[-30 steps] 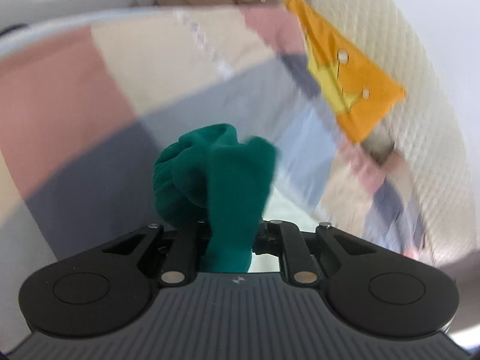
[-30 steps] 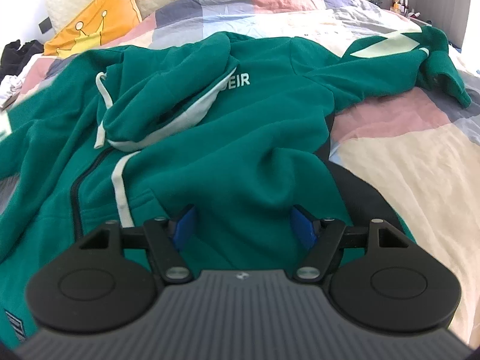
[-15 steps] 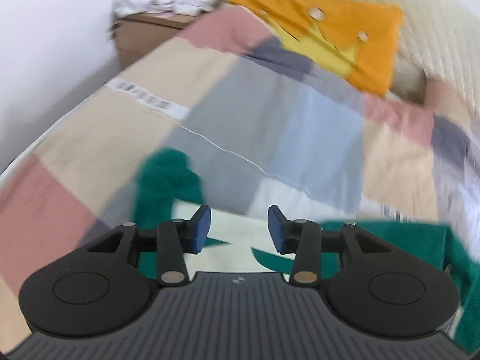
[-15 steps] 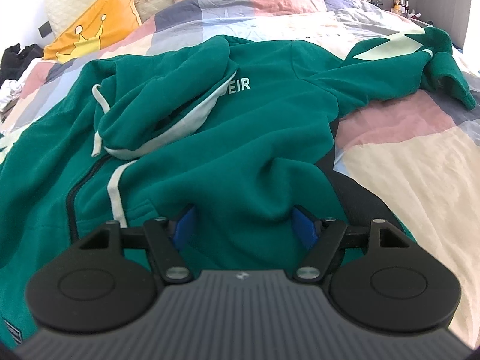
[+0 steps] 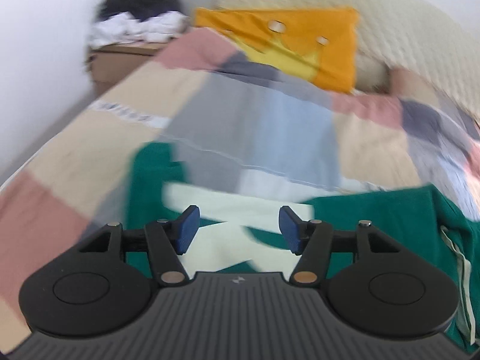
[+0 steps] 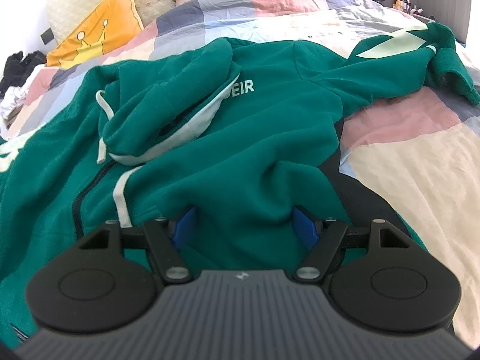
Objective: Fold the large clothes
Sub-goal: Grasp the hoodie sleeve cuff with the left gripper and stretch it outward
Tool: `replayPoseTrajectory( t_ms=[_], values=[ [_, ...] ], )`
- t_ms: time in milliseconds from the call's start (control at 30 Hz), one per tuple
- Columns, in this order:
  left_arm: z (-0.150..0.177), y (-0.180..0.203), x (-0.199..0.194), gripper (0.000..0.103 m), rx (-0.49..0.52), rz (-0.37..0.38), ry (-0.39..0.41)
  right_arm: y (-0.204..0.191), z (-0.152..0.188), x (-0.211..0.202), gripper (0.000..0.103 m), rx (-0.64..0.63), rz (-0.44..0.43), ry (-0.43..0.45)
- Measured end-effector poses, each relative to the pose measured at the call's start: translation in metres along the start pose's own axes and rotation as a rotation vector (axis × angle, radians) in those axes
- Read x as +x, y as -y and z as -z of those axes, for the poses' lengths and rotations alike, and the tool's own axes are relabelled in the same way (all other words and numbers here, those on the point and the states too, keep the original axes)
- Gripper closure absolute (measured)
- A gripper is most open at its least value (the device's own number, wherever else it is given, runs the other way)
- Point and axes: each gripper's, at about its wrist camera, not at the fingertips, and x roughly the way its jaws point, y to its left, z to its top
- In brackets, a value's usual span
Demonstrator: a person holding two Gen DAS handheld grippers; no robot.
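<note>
Bed (image 6: pixel 405 162): carries my green hoodie (image 6: pixel 240 138), spread face up. Sleeve (image 5: pixel 228 210): laid flat, just dropped by my left claw (image 5: pixel 238 228), jaws just opened, now empty. Right claw (image 6: pixel 244 226): open, straddling a hoodie ridge, unpinched. Spreading done; folding next, I judge.

Soft, even daylight is filling both views, and the white wall (image 5: pixel 39 45) at the left of the left wrist view is washing out almost to blank. That view is smearing with motion blur across the patchwork quilt (image 5: pixel 270 132) and the orange cushion (image 5: pixel 300 48), while the dark gripper body at the bottom is staying sharp. The right wrist view is reading crisp on the green hoodie (image 6: pixel 240 138), with fisheye curving bending the edges and faint shadow pooling in its folds.
</note>
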Motion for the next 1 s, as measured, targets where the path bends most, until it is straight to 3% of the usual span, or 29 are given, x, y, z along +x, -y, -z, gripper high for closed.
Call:
replayPoseTrajectory(
  t_ms=[133,200,333,433,533,567,667,767,900,1000],
  values=[
    [0.017,-0.045,-0.015,0.038,-0.093,-0.079,0.033,0.001,-0.001,-0.003,0.03,0.019,-0.006,0.005],
    [0.031,-0.071,-0.016,0.037,-0.196,-0.088,0.023,-0.001,-0.001,-0.003,0.03,0.01,-0.004,0.005],
    [0.062,-0.107,-0.002,0.039,-0.382,-0.007,-0.062,-0.003,-0.001,-0.004,0.03,0.005,0.002,0.009],
    [0.077,-0.107,0.008,0.041,-0.427,0.052,-0.076,-0.001,-0.001,-0.005,0.03,0.03,-0.003,0.017],
    [0.074,-0.091,0.015,0.07,-0.395,0.034,-0.035,0.0,-0.002,-0.006,0.031,0.037,-0.001,0.018],
    [0.068,-0.081,0.019,0.084,-0.363,0.014,-0.017,0.0,-0.002,-0.005,0.031,0.035,0.0,0.019],
    [0.048,-0.042,0.021,0.094,-0.223,-0.107,0.039,-0.001,-0.002,-0.004,0.031,0.026,0.003,0.018],
    [0.033,0.01,0.019,0.095,-0.014,-0.143,0.105,-0.002,0.0,-0.002,0.03,0.014,0.007,0.016],
    [0.037,0.1,0.026,0.095,0.376,-0.183,0.159,-0.003,0.0,0.001,0.03,0.008,0.008,0.013],
    [0.061,0.153,0.033,0.095,0.6,-0.129,0.174,-0.002,0.0,0.002,0.03,0.009,0.003,0.014]
  ],
)
